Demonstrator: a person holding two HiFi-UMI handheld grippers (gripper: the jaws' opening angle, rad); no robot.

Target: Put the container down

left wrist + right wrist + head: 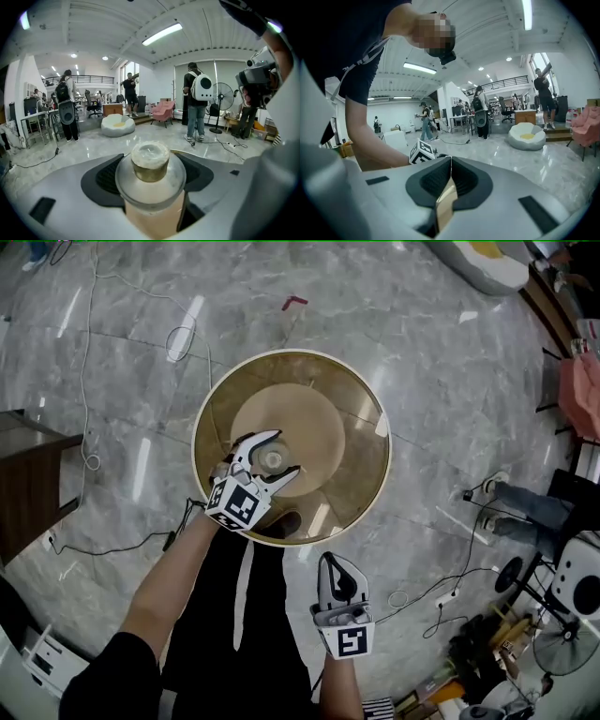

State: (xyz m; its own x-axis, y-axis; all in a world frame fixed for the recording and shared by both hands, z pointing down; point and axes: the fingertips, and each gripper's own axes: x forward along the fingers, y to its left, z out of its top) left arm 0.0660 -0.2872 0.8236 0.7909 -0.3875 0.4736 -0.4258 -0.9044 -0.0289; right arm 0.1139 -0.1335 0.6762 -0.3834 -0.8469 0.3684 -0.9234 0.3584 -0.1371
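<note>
Head view, with both gripper views. The left hand-held gripper (283,454) is clamped on the container (150,161), a clear jar with a round knobbed lid. Both jaws press its sides. The container sits over the middle of the round golden desk (352,404); whether its base touches the top cannot be told. The right hand-held gripper (330,561) has its jaws together with nothing between them, and is held off the desk's near edge, close to the person's body. The only printed marks that show are the black-and-white square patterns on the left marker cube (234,505) and the right marker cube (349,640). Cables (178,338) lie on the grey marble floor (441,362).
</note>
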